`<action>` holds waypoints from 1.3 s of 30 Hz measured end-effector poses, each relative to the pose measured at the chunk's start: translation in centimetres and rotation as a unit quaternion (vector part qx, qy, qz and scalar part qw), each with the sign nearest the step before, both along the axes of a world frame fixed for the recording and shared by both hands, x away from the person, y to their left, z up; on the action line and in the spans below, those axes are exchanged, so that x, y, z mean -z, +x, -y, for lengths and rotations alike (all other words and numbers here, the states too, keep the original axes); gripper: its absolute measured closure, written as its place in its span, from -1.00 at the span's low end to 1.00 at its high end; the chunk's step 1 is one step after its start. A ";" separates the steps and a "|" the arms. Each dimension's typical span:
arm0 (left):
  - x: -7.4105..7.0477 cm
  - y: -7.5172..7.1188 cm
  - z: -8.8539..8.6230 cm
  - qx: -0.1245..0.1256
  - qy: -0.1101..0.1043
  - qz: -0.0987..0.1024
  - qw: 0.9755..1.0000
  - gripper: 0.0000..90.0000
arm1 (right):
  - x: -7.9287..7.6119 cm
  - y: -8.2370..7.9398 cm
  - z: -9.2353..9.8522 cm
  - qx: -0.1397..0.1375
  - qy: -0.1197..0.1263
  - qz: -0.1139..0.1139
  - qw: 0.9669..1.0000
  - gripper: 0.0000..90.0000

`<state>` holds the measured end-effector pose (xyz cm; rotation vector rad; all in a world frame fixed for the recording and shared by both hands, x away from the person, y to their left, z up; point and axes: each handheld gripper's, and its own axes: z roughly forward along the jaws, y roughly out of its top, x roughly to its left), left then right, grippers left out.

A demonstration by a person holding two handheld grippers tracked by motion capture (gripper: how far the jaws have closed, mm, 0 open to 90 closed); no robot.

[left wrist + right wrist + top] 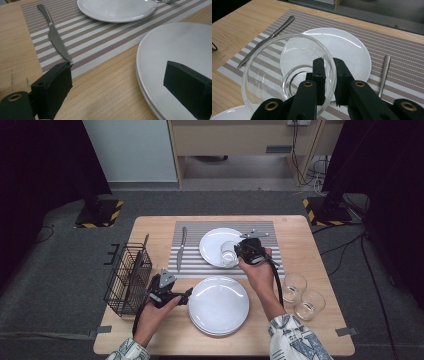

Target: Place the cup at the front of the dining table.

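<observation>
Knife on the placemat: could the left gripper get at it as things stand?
Probably yes. The left gripper is open and holds nothing, and the knife lies flat on the striped placemat with nothing over it. The near plates sit to one side, off that path.

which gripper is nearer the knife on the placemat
Left. The left gripper sits below the knife, beside the near plate, open. The right gripper is farther off across the far plate, shut on a glass.
</observation>
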<state>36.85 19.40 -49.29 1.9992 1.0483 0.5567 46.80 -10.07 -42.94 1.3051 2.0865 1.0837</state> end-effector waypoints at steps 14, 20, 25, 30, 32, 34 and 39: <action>0.0 0.0 0.0 0.000 -0.001 0.000 1.000 -0.84 | 0.2 0.1 -0.7 -0.006 0.003 -0.001 1.000 0.81; 0.0 0.0 -0.1 0.000 -0.001 -0.001 1.000 -0.84 | 0.4 0.1 -1.0 -0.008 0.003 -0.001 1.000 0.81; 0.1 0.0 -0.1 -0.001 0.000 -0.001 1.000 -0.84 | 0.4 0.2 -1.3 -0.010 0.004 -0.001 1.000 0.81; 0.1 0.0 -0.2 -0.002 0.001 -0.002 1.000 -0.84 | 0.6 0.3 -1.6 -0.011 0.007 -0.004 1.000 0.81; 0.1 0.0 -0.2 -0.002 0.001 -0.002 1.000 -0.84 | 0.6 0.3 -1.7 -0.012 0.008 -0.005 1.000 0.81; 0.1 0.0 -0.2 -0.001 0.002 -0.003 1.000 -0.84 | 0.7 0.4 -1.8 -0.013 0.008 -0.006 1.000 0.81; 0.1 0.0 -0.2 -0.001 0.002 -0.003 1.000 -0.84 | 0.7 0.5 -2.2 -0.017 0.007 -0.004 1.000 0.81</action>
